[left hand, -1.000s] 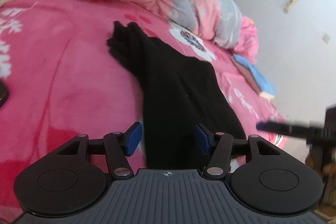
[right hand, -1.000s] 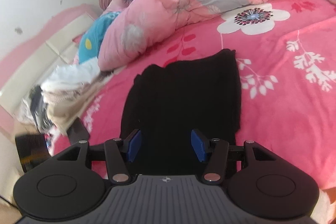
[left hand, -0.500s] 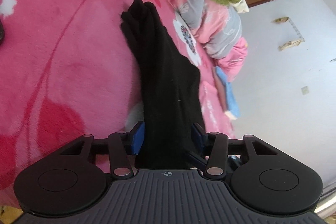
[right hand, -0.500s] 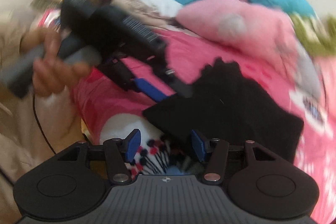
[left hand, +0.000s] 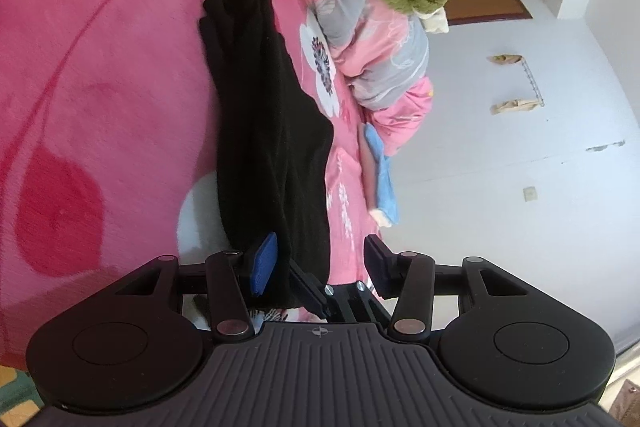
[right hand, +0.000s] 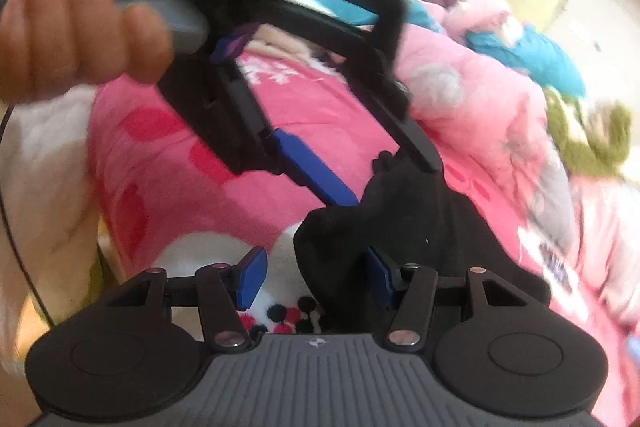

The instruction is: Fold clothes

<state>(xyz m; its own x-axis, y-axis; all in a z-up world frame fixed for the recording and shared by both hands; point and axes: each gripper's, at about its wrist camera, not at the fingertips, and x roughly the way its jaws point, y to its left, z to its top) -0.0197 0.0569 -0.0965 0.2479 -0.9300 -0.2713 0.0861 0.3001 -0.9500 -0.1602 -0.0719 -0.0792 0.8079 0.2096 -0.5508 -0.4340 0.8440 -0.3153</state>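
Straight ahead of the left gripper: folded garment lying on the bedspread, near edge between the open fingers. Beyond and right: heaped quilts. From the right gripper, garment corner ahead-right, left gripper up ahead-left.

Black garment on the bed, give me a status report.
Both claws open: left claw, right claw at near edge of black garment. Garment folded narrow on pink blanket. Nothing blocking.
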